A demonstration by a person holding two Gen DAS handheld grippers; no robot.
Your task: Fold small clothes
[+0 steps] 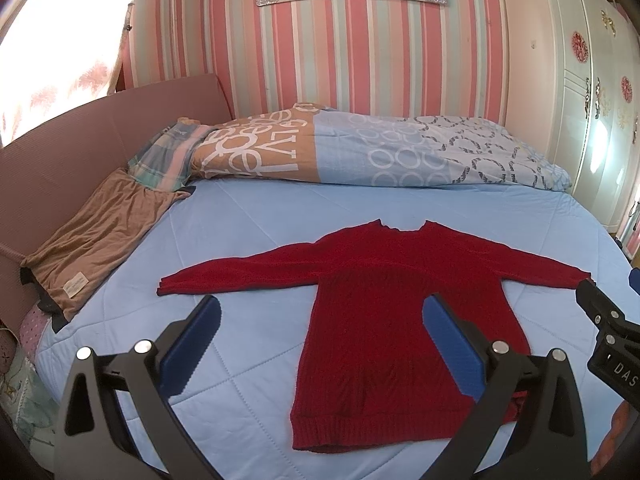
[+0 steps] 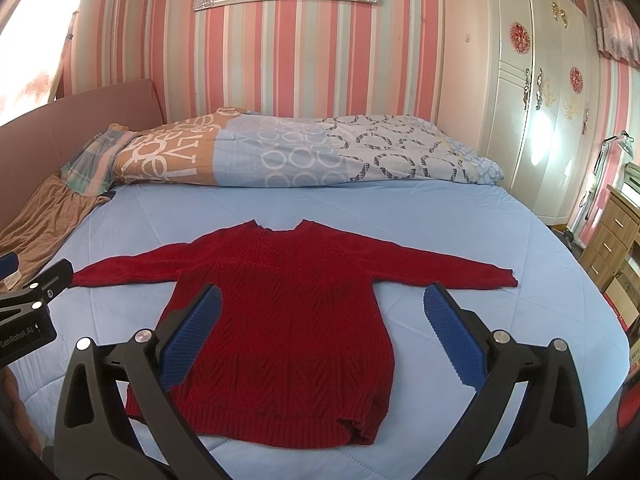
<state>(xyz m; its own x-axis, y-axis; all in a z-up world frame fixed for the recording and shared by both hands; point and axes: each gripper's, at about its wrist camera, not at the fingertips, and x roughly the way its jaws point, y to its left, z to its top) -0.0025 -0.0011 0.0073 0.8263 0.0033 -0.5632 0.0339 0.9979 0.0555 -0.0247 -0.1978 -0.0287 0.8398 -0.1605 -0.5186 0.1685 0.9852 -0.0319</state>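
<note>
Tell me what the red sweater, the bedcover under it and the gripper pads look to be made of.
Red sweater: chunky knit yarn, likely wool or acrylic; herringbone-like ribs and a ribbed hem show, matte and fuzzy.
Bedcover: light blue quilted fabric, probably cotton or microfiber; stitched diagonal lines, smooth matte surface.
Gripper pads: blue, finely textured with toothed edges, seemingly rubber or plastic, on black frames that look like hard plastic.
</note>
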